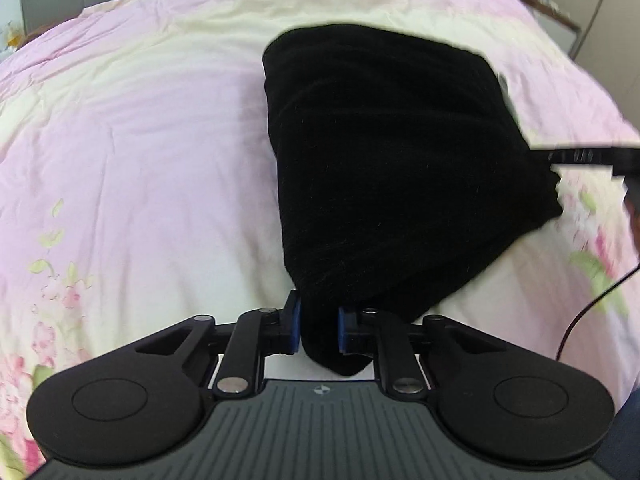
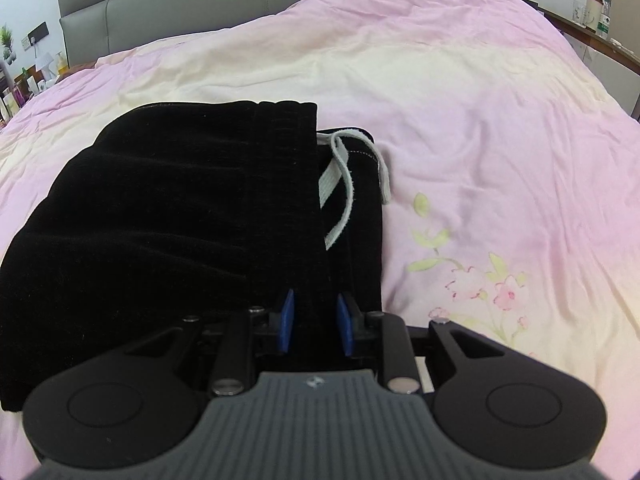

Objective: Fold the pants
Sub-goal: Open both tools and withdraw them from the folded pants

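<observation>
Soft black pants (image 1: 392, 152) lie on pink and cream flowered quilt (image 1: 132, 152), already folded into thick stack. Looks like one more fold or tidy-up left.

Left gripper (image 1: 319, 330) pinches near corner of pants tight between blue pads. Right gripper (image 2: 316, 322) has pads close on both sides of pants edge, looks like holding it too.

Grey drawstring (image 2: 340, 184) pokes out at waistband side. Cloth looks fuzzy, bulky, floppy.
</observation>
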A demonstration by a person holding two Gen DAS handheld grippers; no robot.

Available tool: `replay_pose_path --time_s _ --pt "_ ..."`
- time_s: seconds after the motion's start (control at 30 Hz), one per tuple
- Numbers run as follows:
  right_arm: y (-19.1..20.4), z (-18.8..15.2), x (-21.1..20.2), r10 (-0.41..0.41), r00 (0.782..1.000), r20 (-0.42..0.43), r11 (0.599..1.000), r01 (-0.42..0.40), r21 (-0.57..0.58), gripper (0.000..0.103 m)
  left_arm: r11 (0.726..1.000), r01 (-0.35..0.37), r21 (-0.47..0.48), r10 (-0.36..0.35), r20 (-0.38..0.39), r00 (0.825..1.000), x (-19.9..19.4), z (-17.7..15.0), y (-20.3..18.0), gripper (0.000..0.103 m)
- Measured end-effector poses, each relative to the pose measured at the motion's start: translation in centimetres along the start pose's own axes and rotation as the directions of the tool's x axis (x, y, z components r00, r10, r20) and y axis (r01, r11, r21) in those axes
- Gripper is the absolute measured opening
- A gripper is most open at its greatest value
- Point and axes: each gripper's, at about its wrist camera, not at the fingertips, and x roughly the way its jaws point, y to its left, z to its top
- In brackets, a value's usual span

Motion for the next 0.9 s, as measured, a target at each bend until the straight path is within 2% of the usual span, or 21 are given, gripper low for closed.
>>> replay_pose_path --time_s 0.07,0.2,0.23,0.27,0.33,0.4,0.5,0.53,0.6,0.7,0.9 --pt "-0.1 -0.1 -0.1 0.007 1.0 -0.005 1.0 -0.007 0.016 0.02 0.998 -0.051 0.044 0.055 -0.081 0.995 1.5 -1.0 0.2 0.011" --pt "-0.1 -0.7 -0.1 0.011 1.0 -0.011 1.0 -0.01 0.023 0.021 0.998 -0.048 0.027 0.051 -0.127 0.991 2.3 -1.9 0.6 0.008" --pt "-0.3 -0.9 -0.2 0.011 1.0 -0.011 1.0 -0.01 0.024 0.021 0.998 -0.055 0.034 0.06 -0.147 0.987 2.1 -1.8 0.5 0.001" --pt "-0.4 -0.9 -0.2 0.011 1.0 -0.014 1.0 -0.011 0.028 0.021 0.995 -0.08 0.052 0.088 -0.188 0.978 2.2 -1.9 0.5 0.0" --pt "-0.6 -0.7 -0.6 0.011 0.999 -0.032 0.999 -0.01 0.041 0.023 0.995 -0.078 0.057 0.088 -0.197 0.976 1.5 -2.7 1.1 0.0" --pt "-0.9 -0.4 -1.2 0.016 0.999 -0.051 0.998 -0.013 0.054 0.025 0.998 -0.052 0.03 0.056 -0.167 0.984 -0.3 -3.0 2.0 0.002" --pt "-0.9 -0.5 -2.7 0.017 0.997 -0.072 1.0 -0.016 0.02 0.028 0.998 -0.051 0.03 0.054 -0.119 0.991 -2.6 -2.3 2.5 0.012" --pt "-0.9 -0.6 -3.1 0.012 0.997 -0.081 1.0 -0.012 0.004 0.029 0.997 -0.057 0.042 0.061 -0.1 0.993 -3.3 -1.9 2.5 0.021" --pt "-0.8 -1.0 -4.3 -0.015 0.997 -0.08 0.999 0.012 -0.033 0.033 0.995 -0.071 0.076 0.076 -0.064 0.995 -4.8 -0.9 2.3 0.031" --pt "-1.0 -1.2 -6.6 -0.004 0.998 -0.061 0.998 0.0 -0.056 0.043 0.989 -0.096 0.113 0.096 -0.002 0.995 -6.8 0.8 1.6 0.048" --pt "-0.5 -0.9 -11.1 0.032 0.999 -0.036 0.989 -0.036 -0.142 0.067 0.977 -0.12 0.179 0.104 0.095 0.99 -9.1 4.8 0.0 0.061"
